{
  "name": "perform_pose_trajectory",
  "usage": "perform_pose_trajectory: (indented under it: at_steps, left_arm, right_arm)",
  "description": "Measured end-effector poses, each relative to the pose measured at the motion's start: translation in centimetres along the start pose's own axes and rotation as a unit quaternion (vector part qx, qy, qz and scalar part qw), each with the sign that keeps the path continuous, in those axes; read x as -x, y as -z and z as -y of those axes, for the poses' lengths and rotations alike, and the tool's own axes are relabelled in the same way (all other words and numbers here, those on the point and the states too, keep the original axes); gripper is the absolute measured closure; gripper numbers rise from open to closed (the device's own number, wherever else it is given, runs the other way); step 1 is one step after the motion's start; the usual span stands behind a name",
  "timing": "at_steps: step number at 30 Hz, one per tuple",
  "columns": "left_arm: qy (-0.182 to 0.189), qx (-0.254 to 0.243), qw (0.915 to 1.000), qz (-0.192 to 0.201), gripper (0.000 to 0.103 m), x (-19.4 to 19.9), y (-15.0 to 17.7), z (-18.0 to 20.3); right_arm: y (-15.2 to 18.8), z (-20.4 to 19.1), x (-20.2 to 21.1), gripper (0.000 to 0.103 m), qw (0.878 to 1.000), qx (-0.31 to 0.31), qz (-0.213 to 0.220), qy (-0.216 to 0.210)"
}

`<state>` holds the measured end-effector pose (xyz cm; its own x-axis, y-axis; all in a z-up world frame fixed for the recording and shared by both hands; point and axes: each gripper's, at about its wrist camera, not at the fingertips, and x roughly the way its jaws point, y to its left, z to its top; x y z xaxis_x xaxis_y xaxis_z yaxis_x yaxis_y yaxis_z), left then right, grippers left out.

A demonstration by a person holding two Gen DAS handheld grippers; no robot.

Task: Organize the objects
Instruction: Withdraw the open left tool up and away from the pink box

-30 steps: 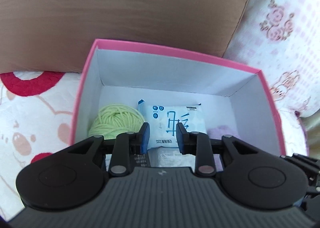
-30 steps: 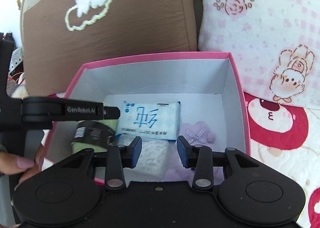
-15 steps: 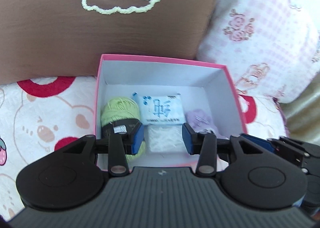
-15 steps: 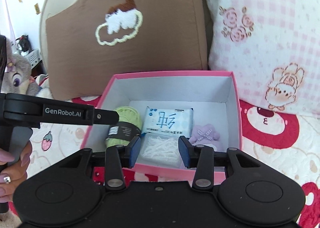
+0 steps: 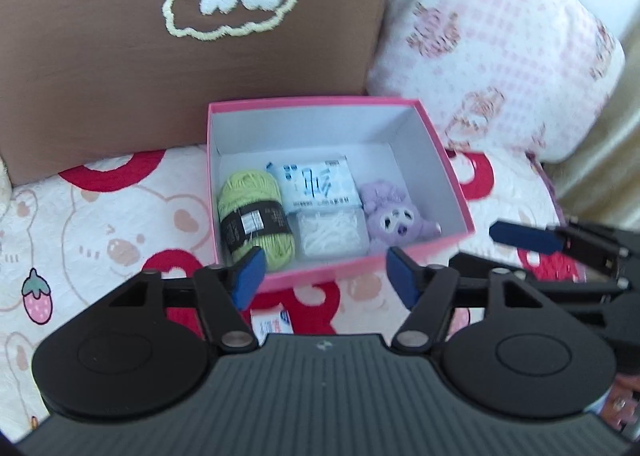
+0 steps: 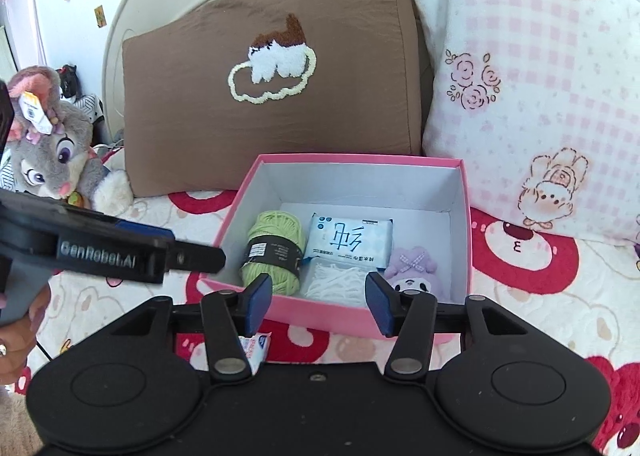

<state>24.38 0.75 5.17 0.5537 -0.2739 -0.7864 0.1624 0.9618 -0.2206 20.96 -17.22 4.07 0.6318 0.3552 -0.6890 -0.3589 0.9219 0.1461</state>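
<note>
A pink box [image 5: 344, 276] [image 6: 320, 314] sits on the bed. Inside lie a green yarn ball [image 5: 254, 217] [image 6: 274, 250], a blue-and-white tissue pack [image 5: 316, 183] [image 6: 348, 242], a clear bag of white sticks [image 5: 330, 234] [image 6: 336, 284] and a purple plush toy [image 5: 394, 217] [image 6: 412, 272]. My left gripper [image 5: 326, 282] hangs above the box's near wall, jaws opening, nothing between them. My right gripper [image 6: 318, 302] hovers near the same wall, jaws also opening and empty. A small white packet [image 5: 272, 326] [image 6: 254, 348] lies on the quilt in front of the box.
A brown pillow [image 6: 272, 75] and a pink checked pillow [image 6: 532, 95] lean behind the box. A grey plush rabbit [image 6: 52, 147] sits far left. The bed cover [image 5: 100, 236] has a red and bear print. A hand [image 6: 18, 336] holds the left gripper's handle.
Both grippers have pulled up and back out of the box, and their jaws have widened. The box and its contents now look smaller and fully in view.
</note>
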Motion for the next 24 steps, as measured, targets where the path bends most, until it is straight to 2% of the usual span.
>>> perform_pose_trajectory:
  at_steps: [3, 6, 10, 14, 16, 20, 24]
  left_arm:
    - [-0.002, -0.017, 0.9999, -0.002, 0.033, 0.9, 1.3, 0.3]
    - [0.015, -0.025, 0.9996, -0.006, 0.032, 1.9, 2.4, 0.3]
    - [0.032, -0.021, 0.9992, -0.001, 0.031, 3.3, 3.2, 0.3]
    - [0.026, -0.035, 0.999, 0.009, 0.03, 4.6, 3.9, 0.8]
    - [0.022, -0.047, 0.9986, 0.016, 0.028, 5.2, 4.5, 0.9]
    - [0.037, -0.045, 0.9982, 0.017, 0.021, 6.0, 5.4, 0.7]
    - [0.034, -0.057, 0.9976, 0.021, 0.017, 6.8, 6.3, 1.2]
  right_arm:
    - [0.6, -0.9, 1.1, 0.046, 1.0, 0.02, 0.007, -0.002]
    - [1.2, -1.5, 2.3, 0.046, 1.0, 0.03, 0.007, -0.007]
    - [1.6, -2.3, 3.6, 0.036, 0.999, 0.043, 0.007, 0.006]
    - [2.2, -2.7, 4.4, 0.028, 0.999, 0.047, 0.008, 0.025]
    - [2.7, -2.8, 4.6, 0.016, 0.998, 0.046, 0.01, 0.038]
    - [3.7, -2.7, 5.1, 0.013, 0.998, 0.042, 0.013, 0.049]
    - [4.4, -2.6, 5.8, 0.013, 0.998, 0.037, 0.01, 0.046]
